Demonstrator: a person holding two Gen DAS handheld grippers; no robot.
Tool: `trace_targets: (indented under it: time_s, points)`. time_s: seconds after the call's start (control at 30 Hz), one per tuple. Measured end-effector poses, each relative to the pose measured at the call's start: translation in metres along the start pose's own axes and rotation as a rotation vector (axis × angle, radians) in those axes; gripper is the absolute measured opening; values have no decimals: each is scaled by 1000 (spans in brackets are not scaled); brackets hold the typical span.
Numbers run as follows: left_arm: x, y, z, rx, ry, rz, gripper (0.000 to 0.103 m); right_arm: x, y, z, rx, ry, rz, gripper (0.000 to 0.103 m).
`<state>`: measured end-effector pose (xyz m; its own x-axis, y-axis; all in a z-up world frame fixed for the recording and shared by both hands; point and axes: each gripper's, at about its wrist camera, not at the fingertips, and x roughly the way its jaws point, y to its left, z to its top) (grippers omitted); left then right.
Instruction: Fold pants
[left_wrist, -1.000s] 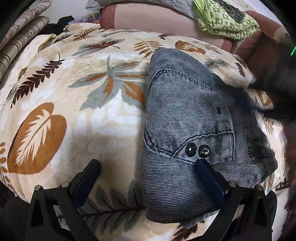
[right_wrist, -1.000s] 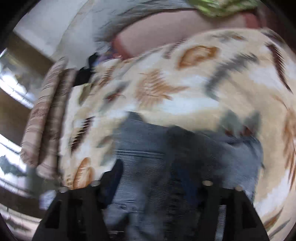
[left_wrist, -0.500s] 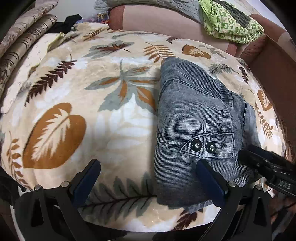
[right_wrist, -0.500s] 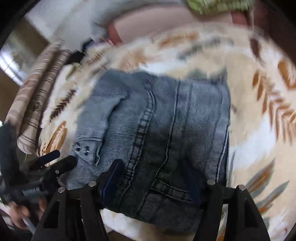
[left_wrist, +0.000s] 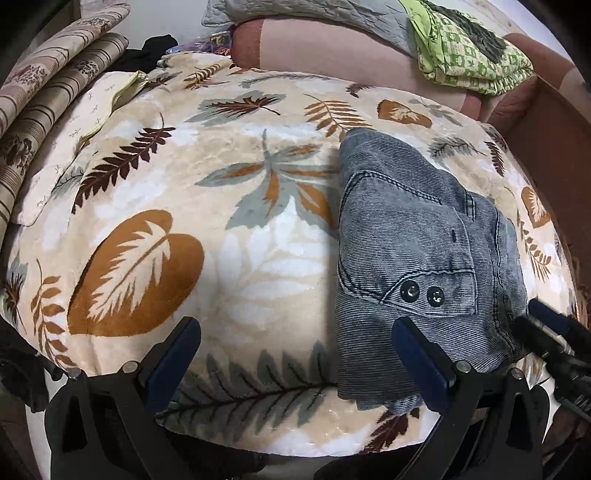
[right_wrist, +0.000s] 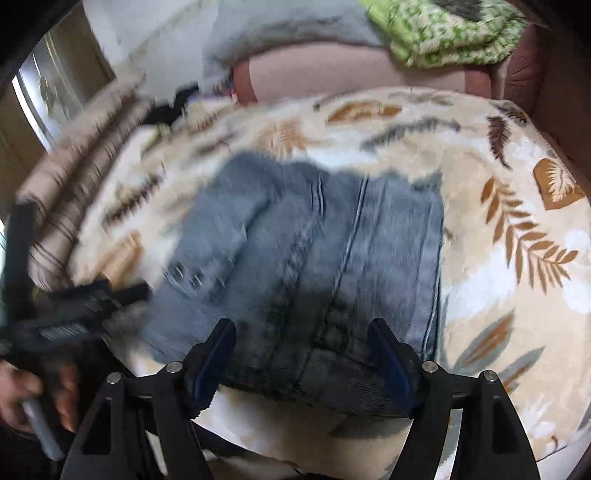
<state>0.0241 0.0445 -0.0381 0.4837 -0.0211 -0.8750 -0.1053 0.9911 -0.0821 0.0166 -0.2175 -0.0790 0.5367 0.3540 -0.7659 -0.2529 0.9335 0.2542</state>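
The grey denim pants (left_wrist: 417, 258) lie folded into a compact bundle on the leaf-patterned blanket (left_wrist: 221, 240), two dark buttons facing up. My left gripper (left_wrist: 295, 328) hovers open over the blanket at the bundle's left edge, its right finger (left_wrist: 417, 354) over the denim. In the right wrist view the pants (right_wrist: 332, 240) are blurred. My right gripper (right_wrist: 301, 328) hangs over their near waistband edge with its jaws opening; the pads do not press the cloth. The right gripper (left_wrist: 546, 328) shows at the bundle's right edge, the left gripper (right_wrist: 92, 295) at far left.
A green patterned cloth (left_wrist: 469, 55) lies on a pink bolster (left_wrist: 332, 48) at the back. Striped folded bedding (left_wrist: 44, 103) is stacked at the left. A wooden edge (left_wrist: 554, 129) rises at the right. A hand (right_wrist: 22, 387) holds the left gripper's handle.
My right gripper has drawn back from over the pants to their near edge, and its jaws stand wider. The left gripper backed off slightly, so more blanket shows. The pants stay folded.
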Motion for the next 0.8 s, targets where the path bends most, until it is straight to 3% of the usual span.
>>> trace_targets:
  time_s: [0.03,0.1,0.17,0.27,0.4,0.6,0.8]
  points:
    - [1,1,0,-5,2,4,103,2,-4,-2,3,-10,-10,78]
    - [2,1,1,-8,7,1,103,35,-16,-11,-1,134,-34,82]
    - [1,0,0,4,2,2,103,25,-11,-10,-26,87,-40,82]
    - [2,0,2,8,-3,22,103,8,-14,1,55,70,53,82]
    - [5,1,4,7,1,26,103,-6,-41,13,189,48,112,82]
    - [9,1,10,11,5,27,103,0,-91,9,345,72,119,82]
    - [15,7,29,-21,27,-105,103,11,-122,4,460,122,234,82]
